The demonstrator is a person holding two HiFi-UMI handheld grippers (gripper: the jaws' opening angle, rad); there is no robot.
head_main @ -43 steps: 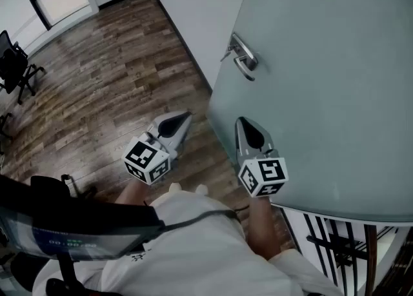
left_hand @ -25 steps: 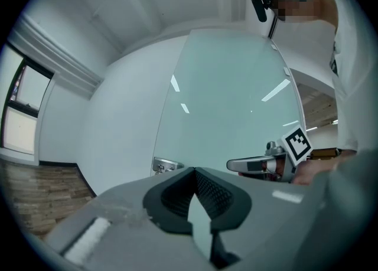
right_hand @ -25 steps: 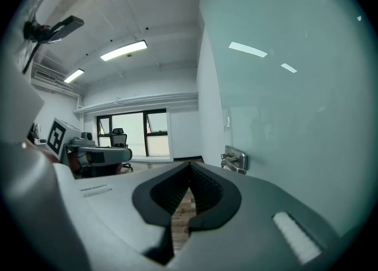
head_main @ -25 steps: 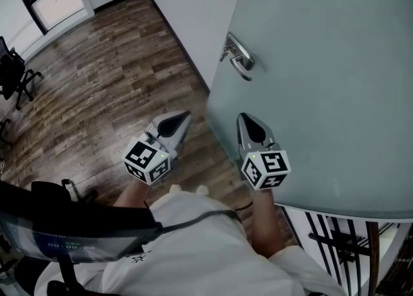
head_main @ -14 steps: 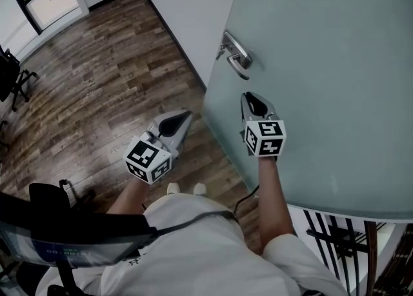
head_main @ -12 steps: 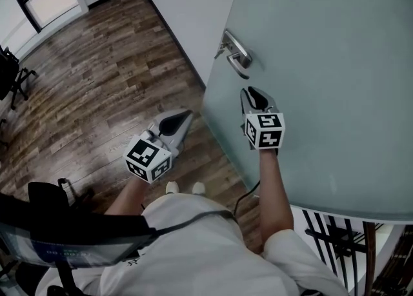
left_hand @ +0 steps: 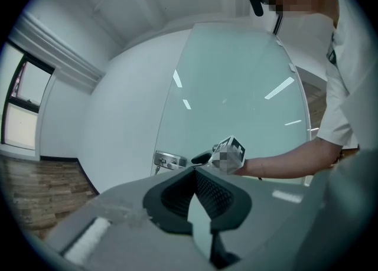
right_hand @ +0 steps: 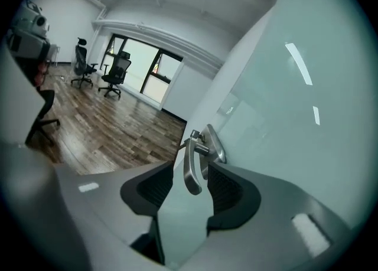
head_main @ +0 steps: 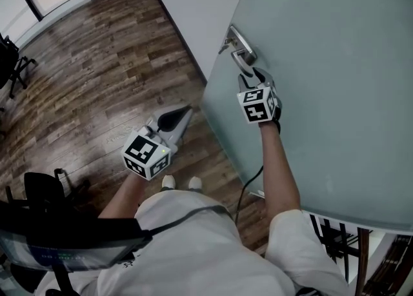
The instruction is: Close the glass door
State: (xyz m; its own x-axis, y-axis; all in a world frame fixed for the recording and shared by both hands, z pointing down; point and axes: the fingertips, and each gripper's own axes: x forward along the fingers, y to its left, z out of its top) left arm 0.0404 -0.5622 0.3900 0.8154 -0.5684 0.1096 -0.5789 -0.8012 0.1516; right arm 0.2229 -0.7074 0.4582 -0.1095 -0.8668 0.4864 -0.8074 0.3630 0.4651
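Brought my right claw (head_main: 250, 79) up to the glass door (head_main: 322, 62) handle (right_hand: 190, 169), jaws just spread around it, no pinch yet, so clamping was next; left claw (left_hand: 194, 172) sat pressed together.

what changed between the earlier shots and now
The right gripper reached forward along the glass door to the handle; its jaws have just been opening and now straddle the lever without pressing on it. The left gripper stayed shut, low beside the door's edge, and the door looks unmoved.
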